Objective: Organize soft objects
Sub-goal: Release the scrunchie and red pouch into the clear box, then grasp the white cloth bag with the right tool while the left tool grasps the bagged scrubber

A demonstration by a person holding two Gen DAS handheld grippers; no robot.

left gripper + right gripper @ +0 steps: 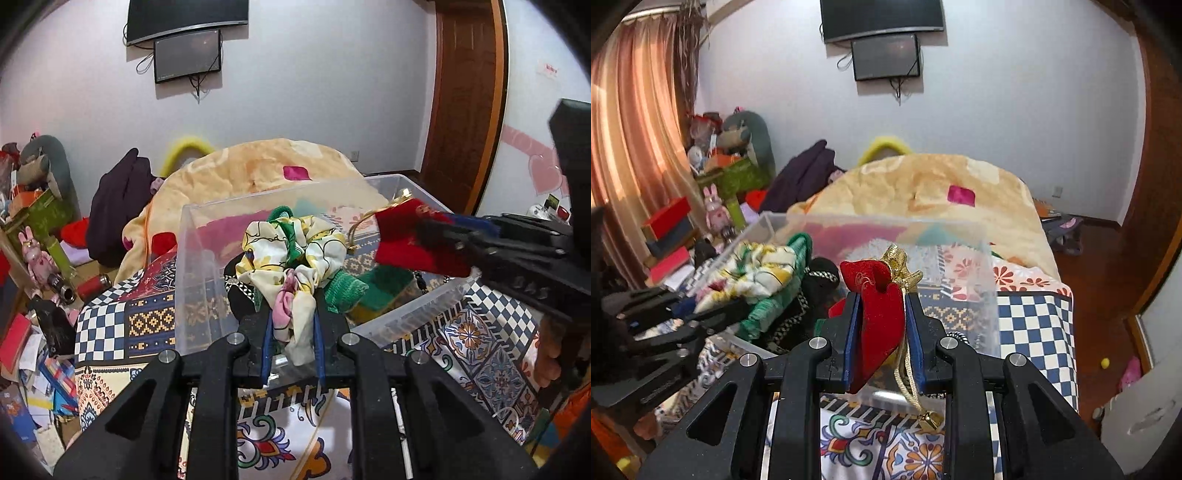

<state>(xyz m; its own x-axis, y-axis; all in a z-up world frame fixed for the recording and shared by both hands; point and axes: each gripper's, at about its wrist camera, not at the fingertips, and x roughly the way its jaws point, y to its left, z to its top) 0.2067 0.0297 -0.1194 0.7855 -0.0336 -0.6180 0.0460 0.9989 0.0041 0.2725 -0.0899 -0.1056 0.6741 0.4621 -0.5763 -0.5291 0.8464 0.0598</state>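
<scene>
My left gripper (293, 306) is shut on a cream, yellow and green floral scrunchie (291, 254) and holds it above the near side of a clear plastic bin (207, 236). My right gripper (881, 306) is shut on a red velvet pouch (875, 314) with gold cord and tassel (901, 266), over the bin's near right side (990, 295). In the left wrist view the pouch (410, 240) and right gripper (436, 230) come in from the right. In the right wrist view the scrunchie (757, 269) and left gripper (701, 314) are at left. Green knitted items (369, 288) and a black item (820, 277) lie in the bin.
The bin stands on a patterned patchwork cloth (122, 325) over a bed. A large beige blanket roll (266, 166) lies behind the bin. Cluttered boxes, toys and papers (37, 258) fill the floor at left. A wooden door (465, 92) is at right.
</scene>
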